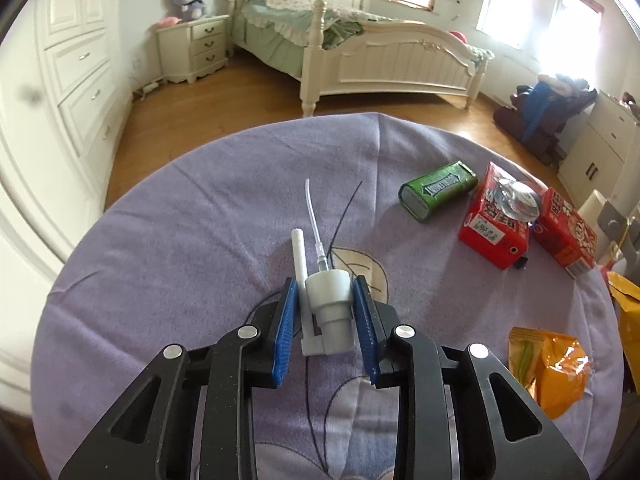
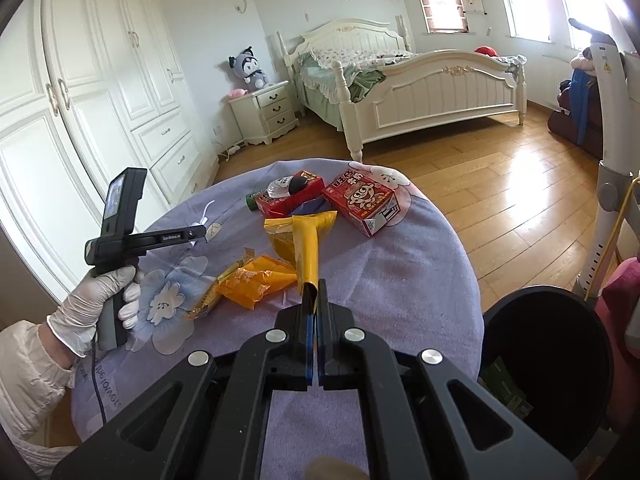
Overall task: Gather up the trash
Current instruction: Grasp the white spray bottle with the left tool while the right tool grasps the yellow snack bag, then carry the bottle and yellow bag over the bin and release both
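Observation:
My left gripper (image 1: 325, 292) has its blue pads on either side of a white pump sprayer head (image 1: 327, 311) with a thin tube, lying on the purple tablecloth (image 1: 200, 220); the jaws touch its sides. My right gripper (image 2: 316, 300) is shut on a yellow wrapper (image 2: 306, 240) and holds it above the table. A black trash bin (image 2: 548, 364) stands low at the right of the table. The left gripper also shows in the right wrist view (image 2: 196, 232), held by a gloved hand.
On the table lie a green gum box (image 1: 438, 190), two red cartons (image 1: 498, 220) (image 1: 566, 232), a clear plastic lid (image 1: 516, 196) and orange snack wrappers (image 1: 554, 368) (image 2: 252, 280). A bed (image 1: 360, 52), nightstand and wardrobe stand beyond on the wooden floor.

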